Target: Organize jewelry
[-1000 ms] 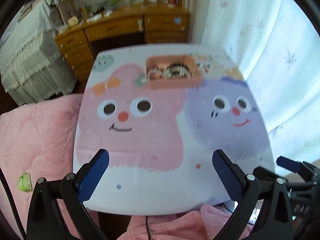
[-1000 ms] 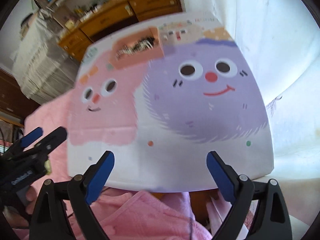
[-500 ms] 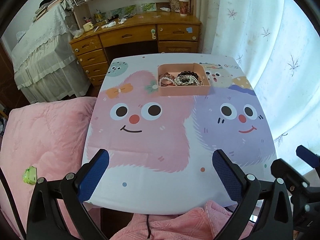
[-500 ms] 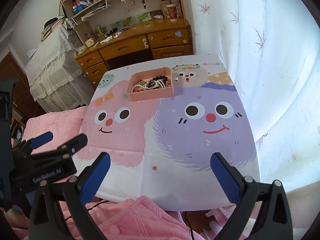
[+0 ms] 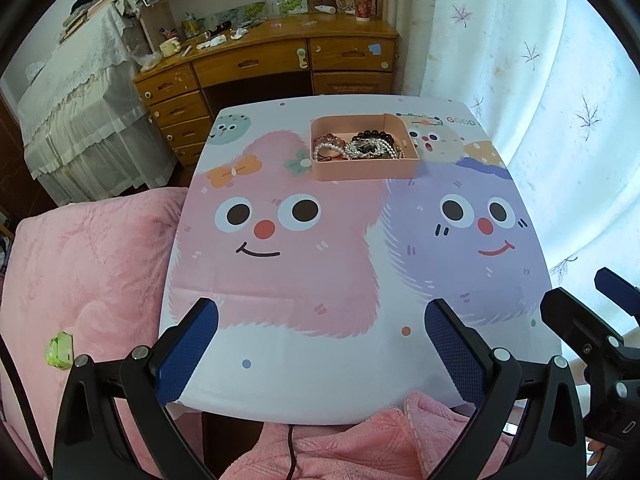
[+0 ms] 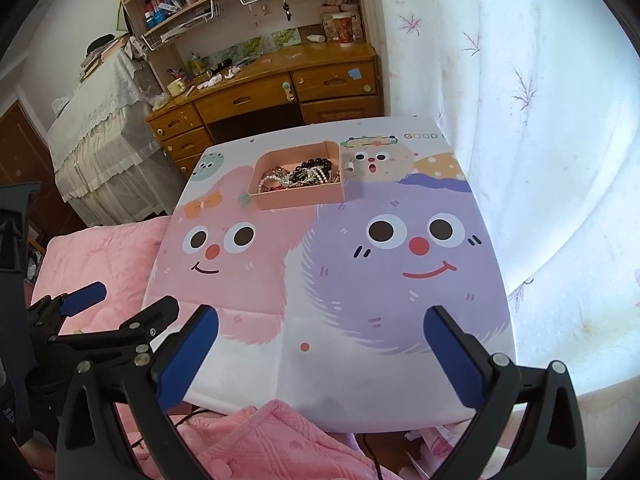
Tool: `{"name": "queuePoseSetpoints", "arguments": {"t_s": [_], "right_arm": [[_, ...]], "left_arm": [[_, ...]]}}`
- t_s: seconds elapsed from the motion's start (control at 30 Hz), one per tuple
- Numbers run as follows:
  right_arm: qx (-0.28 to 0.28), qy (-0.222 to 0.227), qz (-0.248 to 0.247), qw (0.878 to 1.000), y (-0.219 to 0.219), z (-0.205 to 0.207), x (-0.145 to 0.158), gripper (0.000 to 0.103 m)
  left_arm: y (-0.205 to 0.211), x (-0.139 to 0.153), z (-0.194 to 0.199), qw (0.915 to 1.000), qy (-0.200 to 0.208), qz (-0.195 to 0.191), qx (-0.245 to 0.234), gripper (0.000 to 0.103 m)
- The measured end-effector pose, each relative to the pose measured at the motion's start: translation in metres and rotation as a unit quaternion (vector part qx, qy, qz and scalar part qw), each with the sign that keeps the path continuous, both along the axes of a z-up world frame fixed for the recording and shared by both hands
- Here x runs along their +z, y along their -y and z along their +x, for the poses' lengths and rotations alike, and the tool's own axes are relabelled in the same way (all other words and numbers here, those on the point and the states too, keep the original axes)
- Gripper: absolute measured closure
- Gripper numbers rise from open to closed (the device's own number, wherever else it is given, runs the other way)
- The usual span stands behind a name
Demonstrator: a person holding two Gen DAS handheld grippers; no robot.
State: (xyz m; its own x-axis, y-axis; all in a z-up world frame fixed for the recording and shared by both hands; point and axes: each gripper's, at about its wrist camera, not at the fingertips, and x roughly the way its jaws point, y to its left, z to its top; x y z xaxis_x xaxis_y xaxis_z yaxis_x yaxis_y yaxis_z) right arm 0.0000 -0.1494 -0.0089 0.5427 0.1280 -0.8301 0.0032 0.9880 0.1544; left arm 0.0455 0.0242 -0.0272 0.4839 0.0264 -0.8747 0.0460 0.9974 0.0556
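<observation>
A small table (image 5: 320, 380) with a cartoon cloth of a pink and a purple furry face stands between a pink quilt (image 5: 88, 264) on the left and a white curtain (image 5: 560, 100) on the right. Near its far edge sits a pink tray (image 5: 366, 170) heaped with jewelry (image 5: 360, 147): dark beads, pearl strands and silvery chains tangled together. The left gripper (image 5: 322, 348) hangs over the near edge with its blue pads spread wide and nothing between them. The right gripper (image 6: 320, 352), just beside it, is likewise released and empty. A wooden desk (image 6: 280, 92) stands beyond the table.
</observation>
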Motion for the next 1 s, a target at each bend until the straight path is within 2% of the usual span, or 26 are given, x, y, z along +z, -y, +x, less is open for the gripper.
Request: {"name": "queuePoseSetpoints", "arguments": {"t_s": [0.27, 0.6, 1.0], "right_arm": [[0.005, -0.007, -0.004, 1.0, -0.007, 0.005, -0.005, 0.0], [-0.003, -0.01, -0.007, 1.0, -0.008, 0.006, -0.011, 0.0], [0.009, -0.017, -0.013, 1.0, -0.015, 0.006, -0.015, 0.0]], "left_arm": [[-0.001, -0.004, 0.005, 0.9999, 0.002, 0.011, 0.002, 0.001], [-0.007, -0.017, 0.008, 0.9998, -0.02, -0.005, 0.006, 0.001], [-0.01, -0.017, 0.004, 0.9998, -0.014, -0.01, 0.009, 0.001]]}}
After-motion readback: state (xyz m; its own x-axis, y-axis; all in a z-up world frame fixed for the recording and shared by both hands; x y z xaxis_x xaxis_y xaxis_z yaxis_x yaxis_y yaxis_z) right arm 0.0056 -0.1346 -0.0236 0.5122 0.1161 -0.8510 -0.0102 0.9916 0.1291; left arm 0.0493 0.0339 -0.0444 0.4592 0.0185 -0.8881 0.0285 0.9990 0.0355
